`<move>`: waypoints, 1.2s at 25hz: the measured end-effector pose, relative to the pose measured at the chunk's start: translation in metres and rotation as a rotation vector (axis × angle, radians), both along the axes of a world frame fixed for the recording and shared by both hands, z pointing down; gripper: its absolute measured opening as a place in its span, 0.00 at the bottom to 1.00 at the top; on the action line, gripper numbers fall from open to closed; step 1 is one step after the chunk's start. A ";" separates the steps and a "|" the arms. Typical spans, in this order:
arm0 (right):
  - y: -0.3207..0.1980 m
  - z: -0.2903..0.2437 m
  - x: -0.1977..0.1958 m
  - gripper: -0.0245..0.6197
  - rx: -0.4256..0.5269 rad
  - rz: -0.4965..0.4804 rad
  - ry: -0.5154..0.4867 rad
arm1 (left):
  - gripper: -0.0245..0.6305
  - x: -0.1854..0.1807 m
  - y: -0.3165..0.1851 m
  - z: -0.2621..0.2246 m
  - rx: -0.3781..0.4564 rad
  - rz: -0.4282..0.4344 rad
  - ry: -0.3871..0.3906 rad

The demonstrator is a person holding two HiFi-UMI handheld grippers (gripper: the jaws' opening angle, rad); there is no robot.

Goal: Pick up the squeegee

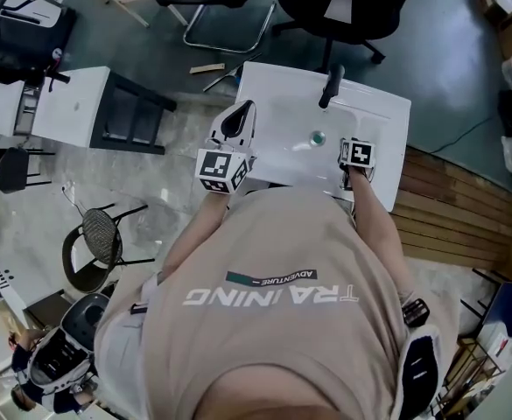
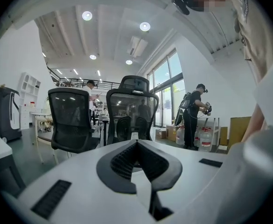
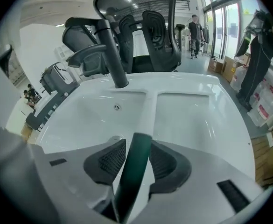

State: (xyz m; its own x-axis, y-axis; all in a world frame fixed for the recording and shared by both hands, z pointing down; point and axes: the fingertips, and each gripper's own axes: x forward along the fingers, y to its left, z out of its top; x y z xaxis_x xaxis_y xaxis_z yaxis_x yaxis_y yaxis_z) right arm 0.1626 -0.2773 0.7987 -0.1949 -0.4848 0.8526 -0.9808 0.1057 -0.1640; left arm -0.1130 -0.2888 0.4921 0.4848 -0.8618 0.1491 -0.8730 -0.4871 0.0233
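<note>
The right gripper (image 3: pixel 137 146) has its fingers (image 3: pixel 166 164) closed narrow on the dark green handle of a squeegee with a white shaft and a white crossbar head (image 3: pixel 148 107). The handle runs up between the two ribbed black pads, which press on it from both sides. The shaft reaches out over the basin of the white sink counter (image 3: pixel 199 120), and the head lies across near the far edge, just right of the tall black faucet (image 3: pixel 111 50). Whether the head touches the basin cannot be told. A small round drain (image 3: pixel 117 107) sits left of the shaft.

In the head view the right gripper (image 1: pixel 357 157) is at the counter's (image 1: pixel 387 116) near edge, toward the right corner. The left gripper (image 1: pixel 238 122) is at the near left corner. Its fingers (image 2: pixel 122 160) are pressed together with nothing between them, pointing out towards black mesh office chairs (image 2: pixel 131 111).
</note>
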 end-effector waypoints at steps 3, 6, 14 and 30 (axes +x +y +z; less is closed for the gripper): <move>0.001 0.003 -0.002 0.28 -0.014 -0.003 0.020 | 0.06 0.001 -0.002 -0.003 0.005 0.012 0.000; -0.001 0.003 0.001 0.15 -0.006 0.026 0.027 | 0.06 0.004 -0.004 -0.003 0.005 0.026 -0.003; -0.001 0.002 0.010 0.11 0.002 0.076 0.008 | 0.06 0.005 -0.007 -0.004 0.003 0.041 -0.008; 0.002 -0.033 0.011 0.11 0.104 0.057 -0.002 | 0.06 0.003 -0.003 0.003 -0.003 0.043 0.009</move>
